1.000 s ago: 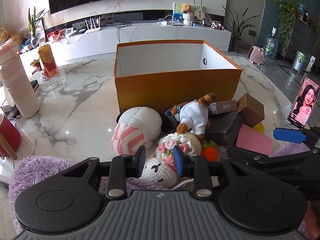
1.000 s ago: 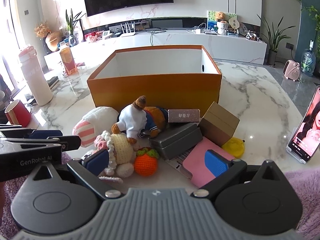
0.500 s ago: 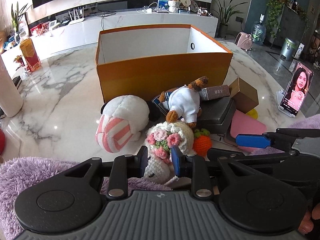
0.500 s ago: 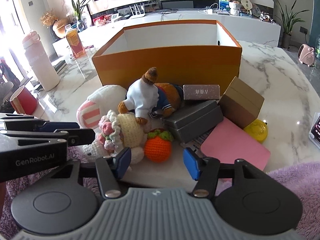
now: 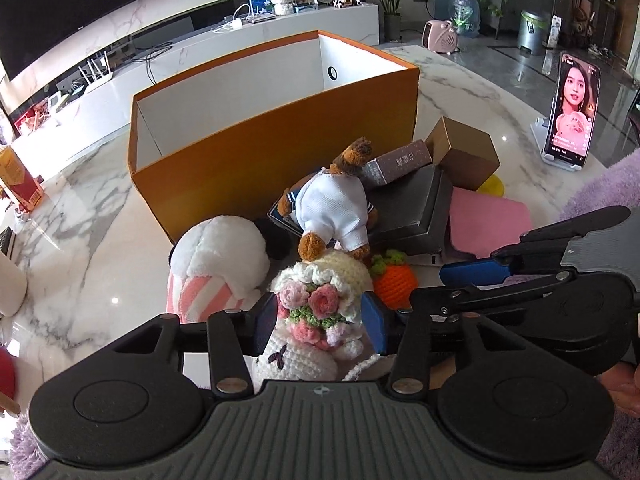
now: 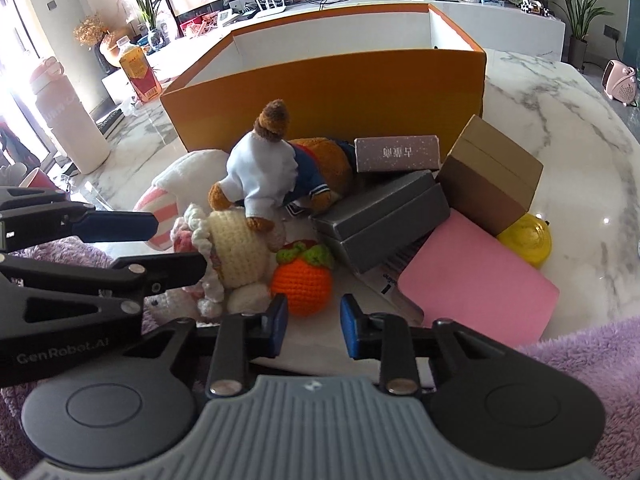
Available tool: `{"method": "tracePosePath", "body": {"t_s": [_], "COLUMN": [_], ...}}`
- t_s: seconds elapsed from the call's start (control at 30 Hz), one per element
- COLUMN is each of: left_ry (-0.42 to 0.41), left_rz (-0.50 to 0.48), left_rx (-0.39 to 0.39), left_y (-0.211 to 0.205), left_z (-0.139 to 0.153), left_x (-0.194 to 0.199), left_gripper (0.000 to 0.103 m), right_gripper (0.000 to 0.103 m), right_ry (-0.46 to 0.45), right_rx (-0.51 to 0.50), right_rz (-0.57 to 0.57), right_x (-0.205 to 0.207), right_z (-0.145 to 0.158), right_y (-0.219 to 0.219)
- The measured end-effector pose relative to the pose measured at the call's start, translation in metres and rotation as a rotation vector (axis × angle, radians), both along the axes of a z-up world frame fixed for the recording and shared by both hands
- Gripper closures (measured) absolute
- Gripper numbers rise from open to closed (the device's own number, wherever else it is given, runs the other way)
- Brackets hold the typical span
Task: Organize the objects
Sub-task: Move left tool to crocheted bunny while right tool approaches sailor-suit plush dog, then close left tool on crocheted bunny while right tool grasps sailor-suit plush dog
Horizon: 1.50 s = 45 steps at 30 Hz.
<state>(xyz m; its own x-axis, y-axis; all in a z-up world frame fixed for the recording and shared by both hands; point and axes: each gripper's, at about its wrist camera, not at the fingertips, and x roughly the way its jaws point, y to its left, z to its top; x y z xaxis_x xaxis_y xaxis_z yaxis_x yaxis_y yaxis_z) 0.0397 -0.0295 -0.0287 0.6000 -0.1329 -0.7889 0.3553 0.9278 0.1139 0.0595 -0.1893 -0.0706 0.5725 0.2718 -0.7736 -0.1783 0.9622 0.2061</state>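
Two grippers work a cluttered marble worktop. At left, the left gripper is closed on a crocheted bunny doll, lifted slightly; its limp body could snag the teddy bear. At right, the right gripper hangs half-open and empty before the crocheted orange, near collision. Behind stands the orange box.

White marble table, orange box, striped plush, phone stand, pink pad
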Motion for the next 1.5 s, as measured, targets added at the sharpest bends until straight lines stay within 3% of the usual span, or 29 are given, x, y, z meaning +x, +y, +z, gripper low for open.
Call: {"method": "tracePosePath", "body": {"t_s": [0.13, 0.37, 0.57, 0.77, 0.93, 1.1, 1.5], "left_ry": [0.031, 0.064, 0.111, 0.108, 0.102, 0.07, -0.034], "left_rz": [-0.048, -0.184, -0.207, -0.19, -0.148, -0.104, 0.049], "left_rx": [0.029, 0.175, 0.167, 0.152, 0.124, 0.075, -0.155], "left_y": [-0.003, -0.018, -0.021, -0.02, -0.016, -0.007, 0.031], "left_z": [-0.007, -0.019, -0.031, -0.035, -0.029, -0.013, 0.047], "left_x": [0.008, 0.022, 0.032, 0.035, 0.031, 0.017, 0.011], "left_gripper": [0.041, 0.033, 0.029, 0.031, 0.04, 0.042, 0.043], "right_gripper": [0.072, 0.072, 0.073, 0.073, 0.073, 0.073, 0.071], "right_ry": [0.013, 0.058, 0.087, 0.074, 0.074, 0.041, -0.052], "right_rx": [-0.019, -0.015, -0.013, -0.023, -0.02, -0.014, 0.017], "right_rz": [-0.003, -0.011, -0.027, -0.025, -0.016, 0.01, 0.068], "right_x": [0.004, 0.01, 0.016, 0.017, 0.017, 0.006, 0.008], "right_z": [-0.006, -0.019, -0.027, -0.029, -0.026, -0.014, 0.023], "right_y": [-0.001, -0.006, -0.012, -0.014, -0.015, -0.014, -0.003]}}
